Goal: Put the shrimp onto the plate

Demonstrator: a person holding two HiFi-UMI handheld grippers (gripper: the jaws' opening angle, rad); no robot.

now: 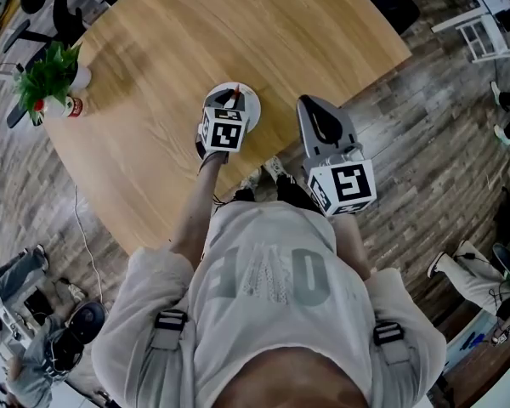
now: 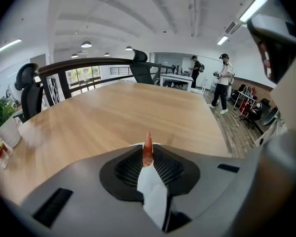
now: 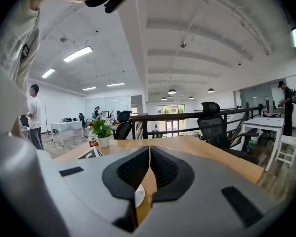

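Shrimp (image 2: 147,148) is clamped between the tips of the left gripper (image 2: 148,156), with both pads pressed on it. It's orange-red, and its thin tapered end sticks out past the jaw tips. Its long axis runs along the line the gripper points, narrow tip towards the far side of the table (image 1: 170,49). In the left gripper view it stands upright in the slot. It sits right over the white plate (image 1: 252,105): white shows through the gap under the jaws and a pale rim just beyond them. I can't tell if the shrimp touches the plate. In the head view the left forearm (image 1: 191,219) reaches straight out from the body over the near part of the table. The gripper is tipped nose-down onto the plate, its marker cube (image 1: 223,131) on top facing the camera. The right gripper (image 3: 149,154) has its jaws together, tips meeting, nothing between them; only a sliver of wood and plate edge shows low in the slot. It's held nearly level at the table's near right edge, just right of the plate and apart from it. At the far left of the table a potted plant (image 1: 47,75) stands with a small bottle (image 1: 68,107) beside it.
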